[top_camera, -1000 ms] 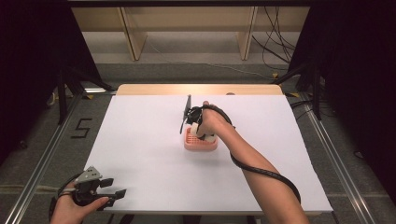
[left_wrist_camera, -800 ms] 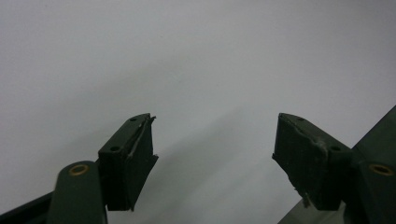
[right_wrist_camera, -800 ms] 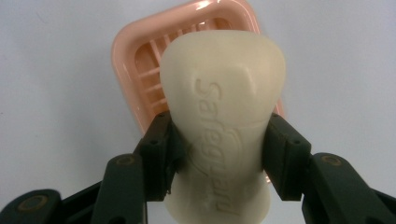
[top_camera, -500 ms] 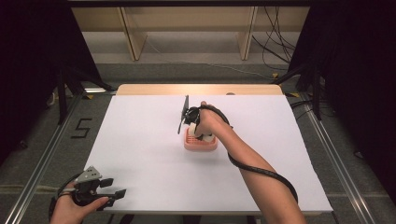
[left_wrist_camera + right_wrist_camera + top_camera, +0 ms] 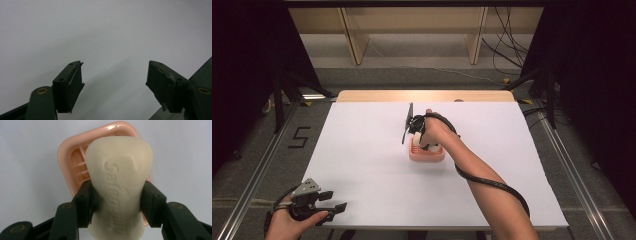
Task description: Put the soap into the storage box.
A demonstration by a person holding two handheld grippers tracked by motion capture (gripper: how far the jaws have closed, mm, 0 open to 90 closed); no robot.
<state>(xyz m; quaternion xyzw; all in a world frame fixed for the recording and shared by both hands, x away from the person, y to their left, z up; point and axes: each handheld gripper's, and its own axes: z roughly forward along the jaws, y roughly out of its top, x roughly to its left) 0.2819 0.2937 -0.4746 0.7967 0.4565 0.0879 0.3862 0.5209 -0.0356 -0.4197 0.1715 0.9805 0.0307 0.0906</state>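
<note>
- Right tongs (image 5: 117, 202) have a cream bar of soap (image 5: 118, 182) clamped between the two black jaws, which press on its two long sides. There's raised lettering on the face of the bar.
- Soap sits right over the pink soap dish (image 5: 72, 157); in the right gripper view the dish peeks out behind it from about 9 to 1 o'clock. Can't tell if the bar touches the dish or hangs just above it.
- From the high view, the dish (image 5: 427, 155) is roughly dead centre of the white surface (image 5: 362, 150), with the right hand (image 5: 434, 131) on top of it at its 12 o'clock side.
- Left tongs (image 5: 332, 206) are way off at 7 o'clock, at the near edge of the surface, well apart from the dish.
- Left tongs (image 5: 113, 82) are released: jaws spread wide, just plain white surface between them.
</note>
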